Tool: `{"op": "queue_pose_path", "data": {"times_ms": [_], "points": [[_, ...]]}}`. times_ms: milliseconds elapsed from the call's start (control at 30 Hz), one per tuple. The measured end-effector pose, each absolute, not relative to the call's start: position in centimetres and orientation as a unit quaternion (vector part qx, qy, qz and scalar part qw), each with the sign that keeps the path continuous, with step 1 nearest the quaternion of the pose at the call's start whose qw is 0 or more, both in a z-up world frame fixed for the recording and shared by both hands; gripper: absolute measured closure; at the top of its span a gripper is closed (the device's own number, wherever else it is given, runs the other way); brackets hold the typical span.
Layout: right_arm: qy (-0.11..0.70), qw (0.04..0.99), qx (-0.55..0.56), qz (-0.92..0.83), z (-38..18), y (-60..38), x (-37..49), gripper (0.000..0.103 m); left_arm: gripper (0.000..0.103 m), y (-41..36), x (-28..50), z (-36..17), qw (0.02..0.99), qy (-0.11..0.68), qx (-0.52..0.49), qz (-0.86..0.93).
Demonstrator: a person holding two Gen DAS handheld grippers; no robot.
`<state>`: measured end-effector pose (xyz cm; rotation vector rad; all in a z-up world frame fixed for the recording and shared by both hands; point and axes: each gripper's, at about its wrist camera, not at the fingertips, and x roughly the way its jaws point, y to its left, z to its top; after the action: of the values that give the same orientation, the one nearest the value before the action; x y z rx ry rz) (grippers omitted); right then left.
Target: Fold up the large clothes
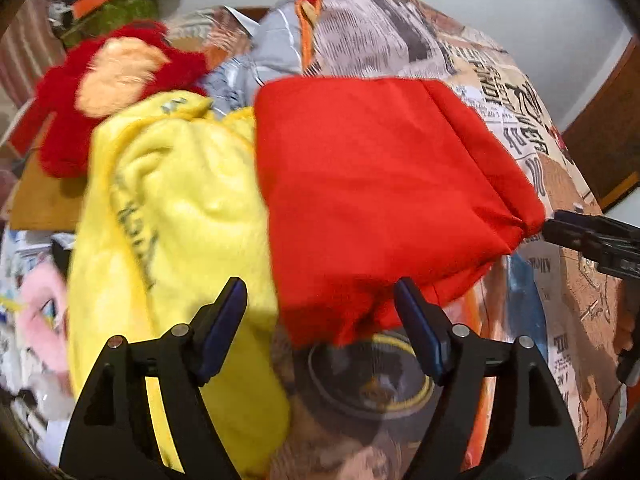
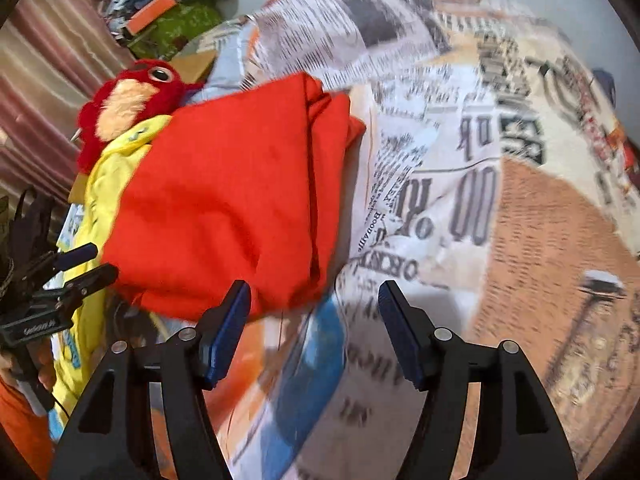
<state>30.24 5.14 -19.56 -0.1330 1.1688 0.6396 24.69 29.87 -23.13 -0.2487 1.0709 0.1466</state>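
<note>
A folded red garment (image 1: 384, 184) lies on a bed covered by a newspaper-print sheet (image 1: 492, 92). It partly overlaps a yellow fleece garment (image 1: 180, 208) to its left. My left gripper (image 1: 320, 300) is open and empty, its fingers just short of the red garment's near edge. The right gripper shows at the right edge of the left wrist view (image 1: 552, 228), close to the garment's right corner. In the right wrist view my right gripper (image 2: 314, 300) is open and empty, beside the near corner of the red garment (image 2: 224, 208). The left gripper (image 2: 92, 264) is open at the left.
A red plush toy (image 1: 116, 80) lies behind the yellow garment; it also shows in the right wrist view (image 2: 132, 100). A green and grey pile (image 2: 180, 12) sits at the back left. A pink striped curtain (image 2: 48, 80) hangs at the left. The printed sheet (image 2: 500, 200) spreads to the right.
</note>
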Motion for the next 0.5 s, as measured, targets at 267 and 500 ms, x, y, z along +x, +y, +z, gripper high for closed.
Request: {"op": "queue_pose_path", "data": {"times_ms": [267, 500], "points": [[0.43, 0.837, -0.03, 0.337, -9.8, 2.0, 24.4, 0.041, 0.028, 26.8, 17.8, -12.2, 0.907, 0.391, -0.13, 0.084], [0.287, 0.883, 0.013, 0.37, -0.3, -1.7, 17.1, 0.041, 0.028, 21.1, 10.3, -2.3, 0.959, 0.254, -0.098, 0.077]]}}
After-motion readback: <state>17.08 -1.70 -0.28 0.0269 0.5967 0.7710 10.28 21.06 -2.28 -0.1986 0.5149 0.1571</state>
